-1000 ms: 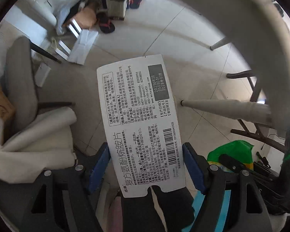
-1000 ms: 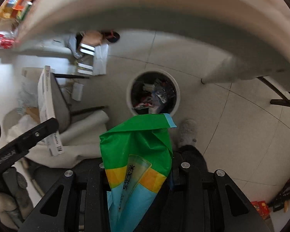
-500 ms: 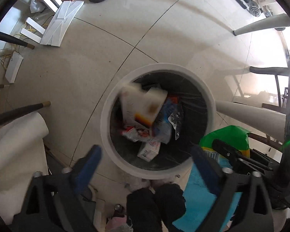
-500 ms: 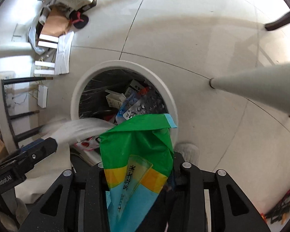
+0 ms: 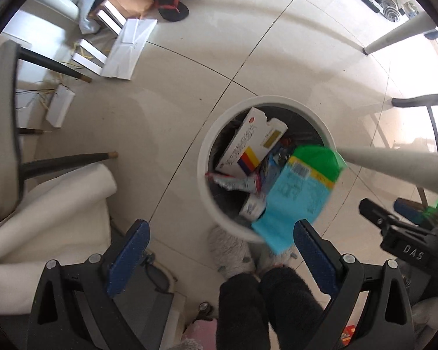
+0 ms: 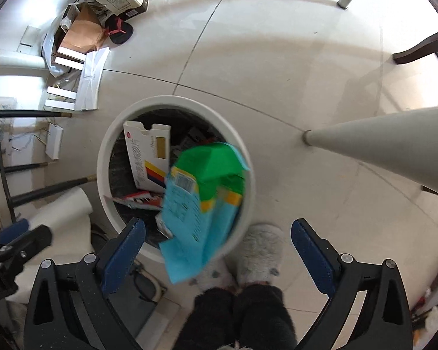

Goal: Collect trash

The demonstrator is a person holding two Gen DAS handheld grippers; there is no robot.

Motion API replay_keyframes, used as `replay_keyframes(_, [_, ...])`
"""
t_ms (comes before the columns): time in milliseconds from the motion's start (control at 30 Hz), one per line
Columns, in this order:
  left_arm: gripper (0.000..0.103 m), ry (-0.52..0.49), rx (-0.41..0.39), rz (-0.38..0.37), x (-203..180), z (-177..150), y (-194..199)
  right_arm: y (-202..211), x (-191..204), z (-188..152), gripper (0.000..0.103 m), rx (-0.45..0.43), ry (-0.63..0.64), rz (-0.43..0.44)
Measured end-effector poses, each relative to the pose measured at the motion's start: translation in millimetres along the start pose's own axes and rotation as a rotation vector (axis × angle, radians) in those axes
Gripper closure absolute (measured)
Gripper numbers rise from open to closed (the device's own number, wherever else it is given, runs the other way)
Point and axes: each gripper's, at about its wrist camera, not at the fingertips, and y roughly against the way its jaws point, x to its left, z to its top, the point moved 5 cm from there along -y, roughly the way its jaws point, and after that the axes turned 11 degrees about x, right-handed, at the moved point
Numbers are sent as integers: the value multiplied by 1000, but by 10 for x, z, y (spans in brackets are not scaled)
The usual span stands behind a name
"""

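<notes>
Green-and-blue wrapper: loose in mid-air, long axis pointing away, just beyond the spread, just-opened empty right gripper, over the white bin's near rim; left gripper likewise spread, empty.

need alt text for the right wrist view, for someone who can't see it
A green and blue packet drops, blurred, from the right gripper, whose jaws have just been opening, towards a round white bin on the tiled floor. A white medicine box and other rubbish lie inside; grey slippers stand beside it.
</notes>
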Motion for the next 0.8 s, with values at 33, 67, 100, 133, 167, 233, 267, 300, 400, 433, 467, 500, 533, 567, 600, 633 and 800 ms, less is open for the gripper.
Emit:
replay_keyframes(33, [2,4,-2,9,2,-52,64,100,-17,-74,1,-3,0,-14])
replay_keyframes(67, [2,7,-1,14,-12,-142,151,205,-39,-149,1,-4,-3,-18])
replay_keyframes(100, [2,10,3,14,-26,-244,255,311,-50,-222,1,-6,-3,-20])
replay_keyframes(133, [2,10,1,12,-41,-324,350,428,-90,-302,1,-9,-1,-20])
replay_keyframes(167, [2,7,-2,11,-66,-384,441,569,-103,-396,1,-10,-1,-18])
replay_keyframes(233, [2,-6,-6,12,-146,-560,689,870,-105,-585,0,-6,0,6])
replay_keyframes(267, [2,-16,-10,9,-197,-640,821,1000,-100,-667,0,-9,3,15])
replay_keyframes(300, [2,-27,-14,5,-248,-722,956,1182,-87,-762,0,-15,10,23])
replay_keyframes(400, [2,-74,-26,-21,-378,-913,1333,1689,-62,-1024,0,-33,29,50])
replay_keyframes(433, [2,-91,-29,-27,-408,-975,1466,1875,-60,-1116,0,-37,32,73])
replay_keyframes(467, [2,-112,-31,-34,-440,-1048,1613,2022,-39,-1206,0,-39,38,91])
replay_keyframes(500, [2,-131,-33,-38,-470,-1105,1733,2163,-32,-1287,0,-36,45,100])
replay_keyframes(533, [2,-155,-38,-42,-499,-1163,1867,2311,-26,-1376,0,-35,46,117])
replay_keyframes(567, [2,-178,-45,-48,-523,-1221,2005,2440,-24,-1457,0,-31,42,139])
replay_keyframes(600, [2,-200,-51,-52,-542,-1278,2154,2593,-20,-1545,0,-27,37,164])
replay_keyframes(633, [2,-220,-60,-63,-554,-1333,2312,2759,-16,-1632,0,-31,33,185])
replay_keyframes(800, [2,-327,-129,-112,-564,-1580,3026,3595,66,-2090,0,-90,13,264])
